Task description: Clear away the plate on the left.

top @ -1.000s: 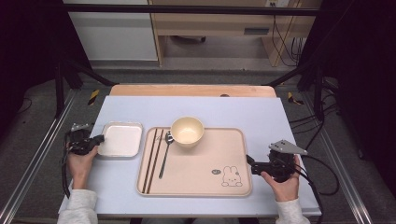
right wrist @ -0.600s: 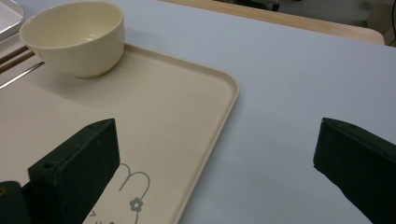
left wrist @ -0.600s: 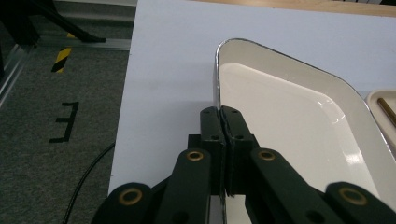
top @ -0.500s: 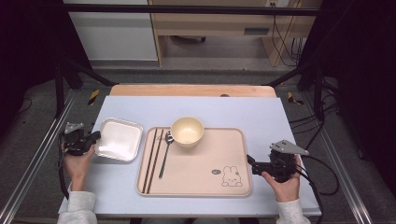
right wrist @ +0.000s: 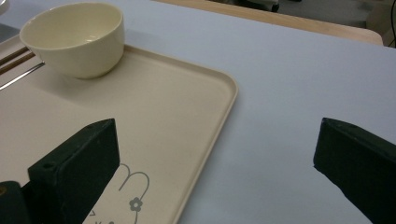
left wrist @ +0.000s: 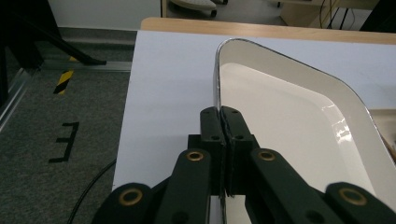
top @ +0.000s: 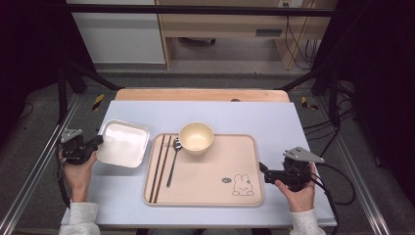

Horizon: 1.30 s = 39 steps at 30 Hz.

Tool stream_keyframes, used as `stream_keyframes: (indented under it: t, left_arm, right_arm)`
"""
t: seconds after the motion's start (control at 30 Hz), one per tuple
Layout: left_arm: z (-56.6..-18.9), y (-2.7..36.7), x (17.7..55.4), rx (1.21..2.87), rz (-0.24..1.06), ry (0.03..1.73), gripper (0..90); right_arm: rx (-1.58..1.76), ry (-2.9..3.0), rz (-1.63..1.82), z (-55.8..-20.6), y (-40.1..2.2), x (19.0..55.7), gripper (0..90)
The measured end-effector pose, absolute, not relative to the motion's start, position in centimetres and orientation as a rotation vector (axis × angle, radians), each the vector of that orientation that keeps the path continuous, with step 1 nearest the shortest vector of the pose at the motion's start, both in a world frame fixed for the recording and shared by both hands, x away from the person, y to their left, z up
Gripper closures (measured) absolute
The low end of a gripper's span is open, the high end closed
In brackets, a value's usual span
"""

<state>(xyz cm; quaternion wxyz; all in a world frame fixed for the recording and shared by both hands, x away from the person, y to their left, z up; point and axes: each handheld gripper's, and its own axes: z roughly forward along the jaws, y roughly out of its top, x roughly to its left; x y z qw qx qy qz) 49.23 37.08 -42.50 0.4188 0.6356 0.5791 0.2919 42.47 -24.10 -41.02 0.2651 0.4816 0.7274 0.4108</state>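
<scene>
You're pinching the dish (top: 123, 143) rim with the left claw (left wrist: 223, 122), its left edge tipped up off the tabletop (top: 205, 115), beside the tray (top: 205, 198). Right claw (right wrist: 215, 158) is idling wide apart. Placing's left, I'd guess.

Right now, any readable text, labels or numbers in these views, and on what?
No readable words or numbers.
Beige tray: a rabbit drawing with a small dark mark beside it, too small to read.
Floor: black tape marks, perhaps shaped like an "E", not clearly lettering.
</scene>
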Motion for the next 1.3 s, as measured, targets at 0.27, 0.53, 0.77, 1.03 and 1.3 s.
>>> stream_keyframes:
  t: [0.27,0.53,0.77,1.03,1.3]
  left_arm:
    - [-41.0,36.2,48.3,1.576,0.756,1.394,88.9]
    - [-40.0,35.3,47.6,1.573,0.760,1.345,88.9]
    - [-39.2,34.4,47.1,1.577,0.758,1.300,88.9]
    - [-38.4,32.7,46.4,1.601,0.755,1.231,88.9]
    - [-38.2,30.8,46.2,1.635,0.735,1.182,88.8]
  right_arm:
    - [1.293,1.961,1.119,-41.0,-24.1,42.4,0.6]
    - [1.294,1.963,1.120,-40.9,-24.2,42.4,0.6]
    - [1.299,1.961,1.119,-40.9,-24.2,42.3,0.6]
    - [1.296,1.955,1.120,-40.8,-24.2,42.3,0.6]
    - [1.294,1.958,1.116,-40.9,-24.2,42.3,0.6]
